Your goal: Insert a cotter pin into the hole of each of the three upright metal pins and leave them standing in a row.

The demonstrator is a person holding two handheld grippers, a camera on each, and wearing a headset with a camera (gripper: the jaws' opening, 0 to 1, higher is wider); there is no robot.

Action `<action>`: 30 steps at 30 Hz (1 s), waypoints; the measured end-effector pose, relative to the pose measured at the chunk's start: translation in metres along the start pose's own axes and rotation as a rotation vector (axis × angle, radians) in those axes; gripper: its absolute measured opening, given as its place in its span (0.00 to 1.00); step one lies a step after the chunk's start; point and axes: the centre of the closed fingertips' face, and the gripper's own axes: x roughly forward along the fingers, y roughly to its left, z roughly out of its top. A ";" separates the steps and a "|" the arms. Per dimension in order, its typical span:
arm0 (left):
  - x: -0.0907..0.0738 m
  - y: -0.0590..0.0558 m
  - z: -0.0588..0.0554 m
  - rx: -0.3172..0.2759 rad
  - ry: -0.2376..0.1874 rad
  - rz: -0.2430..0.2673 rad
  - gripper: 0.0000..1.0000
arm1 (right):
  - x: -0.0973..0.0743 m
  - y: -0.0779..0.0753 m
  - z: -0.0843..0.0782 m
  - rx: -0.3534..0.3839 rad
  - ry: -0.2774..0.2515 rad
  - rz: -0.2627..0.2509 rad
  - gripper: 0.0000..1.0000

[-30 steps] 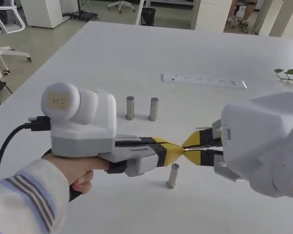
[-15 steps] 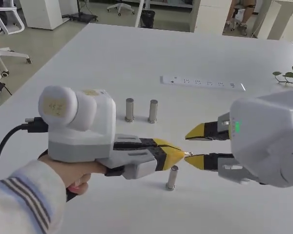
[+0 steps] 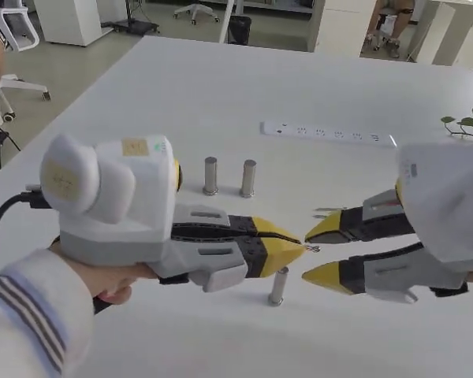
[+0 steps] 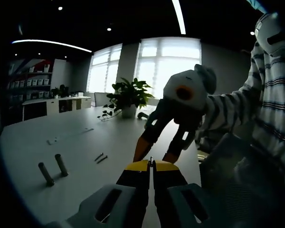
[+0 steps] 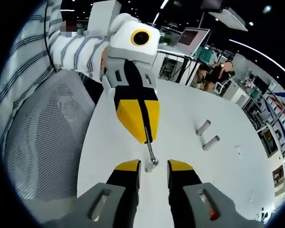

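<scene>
The right gripper (image 3: 304,257) has drawn back from the left gripper (image 3: 300,250), and its yellow-tipped jaws now gape wide. The left gripper's wedge-shaped jaws are pinched together on a thin wire cotter pin (image 5: 150,151), which juts from their tip near the top of the front metal pin (image 3: 278,285), a short brushed-steel cylinder upright on the smooth white table (image 3: 221,94). A second metal pin (image 3: 210,175) and a third metal pin (image 3: 248,177) stand side by side behind it, well apart from it.
</scene>
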 end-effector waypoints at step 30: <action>-0.001 -0.010 -0.007 0.046 0.026 -0.093 0.00 | -0.009 0.021 0.016 0.218 -0.170 0.145 0.01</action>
